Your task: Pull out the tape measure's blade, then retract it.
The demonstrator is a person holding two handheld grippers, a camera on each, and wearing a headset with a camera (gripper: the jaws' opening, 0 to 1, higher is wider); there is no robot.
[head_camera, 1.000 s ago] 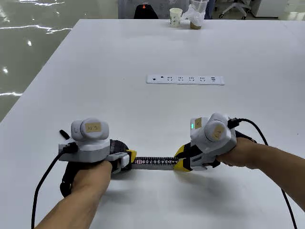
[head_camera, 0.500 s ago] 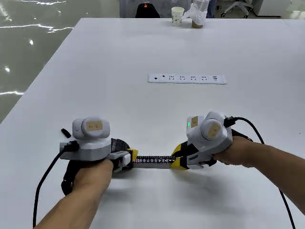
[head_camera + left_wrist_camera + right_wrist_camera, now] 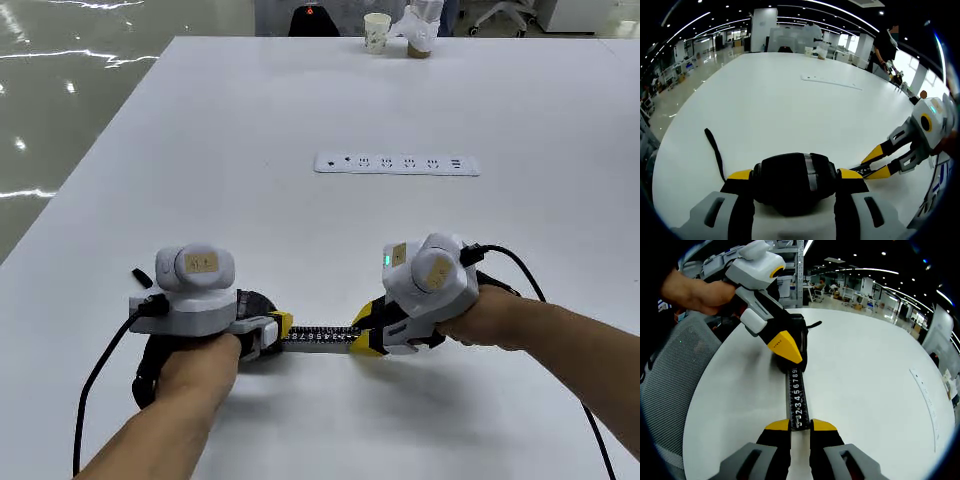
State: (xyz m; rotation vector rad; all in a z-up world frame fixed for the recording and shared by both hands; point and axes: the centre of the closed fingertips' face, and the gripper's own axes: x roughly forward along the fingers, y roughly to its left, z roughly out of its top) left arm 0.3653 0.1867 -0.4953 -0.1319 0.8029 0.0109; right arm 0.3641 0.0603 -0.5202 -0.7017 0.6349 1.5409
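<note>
A black tape measure case [image 3: 794,180] sits between my left gripper's yellow-tipped jaws, and my left gripper [image 3: 272,331] is shut on it low on the white table [image 3: 320,110]. The case [image 3: 799,342] also appears beyond the blade in the right gripper view. Its dark numbered blade [image 3: 318,336] [image 3: 796,396] runs a short way out to my right gripper [image 3: 362,335] [image 3: 800,425], which is shut on the blade's end. The case's black wrist strap [image 3: 715,152] lies loose on the table beside it.
A white power strip [image 3: 397,164] lies mid-table beyond the grippers. Two paper cups [image 3: 377,32] and a crumpled bag stand at the far edge. Black cables [image 3: 102,372] trail from both grippers toward me. A mesh office chair [image 3: 670,385] sits by the table's edge.
My right gripper has moved left toward the case, so the exposed length of blade is shorter. The left gripper and the case have stayed put.
</note>
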